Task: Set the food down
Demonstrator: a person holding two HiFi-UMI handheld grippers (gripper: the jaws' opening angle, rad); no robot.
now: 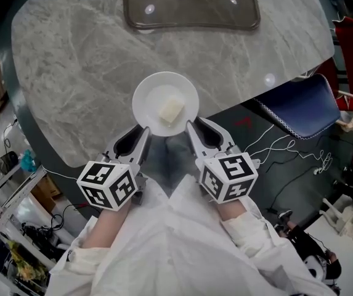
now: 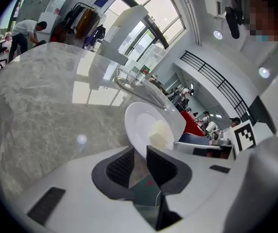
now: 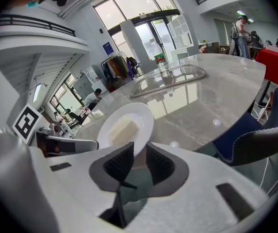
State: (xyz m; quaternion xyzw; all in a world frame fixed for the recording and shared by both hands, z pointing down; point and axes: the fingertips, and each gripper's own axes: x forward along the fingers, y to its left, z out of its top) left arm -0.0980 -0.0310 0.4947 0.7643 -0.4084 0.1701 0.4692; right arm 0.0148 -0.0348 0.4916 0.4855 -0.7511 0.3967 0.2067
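Food block (image 1: 171, 111) looks pale, soft and loose on the white plate (image 1: 148, 97), which is at the marble table's (image 1: 71, 60) near edge, partly overhanging. Left gripper (image 1: 140, 134) and right gripper (image 1: 193, 131) each pinch the near rim, jaws narrow. Plate looks stiff, glossy, breakable: grip the rim, keep it level.

The left gripper (image 1: 136, 139) and the right gripper (image 1: 202, 132) have smooth white shells with dark grey, ribbed jaw pads; each carries a cube (image 1: 107, 184) printed with black-and-white square markers. The person wears loose white sleeves (image 1: 244, 230); the cuffs are gathered.
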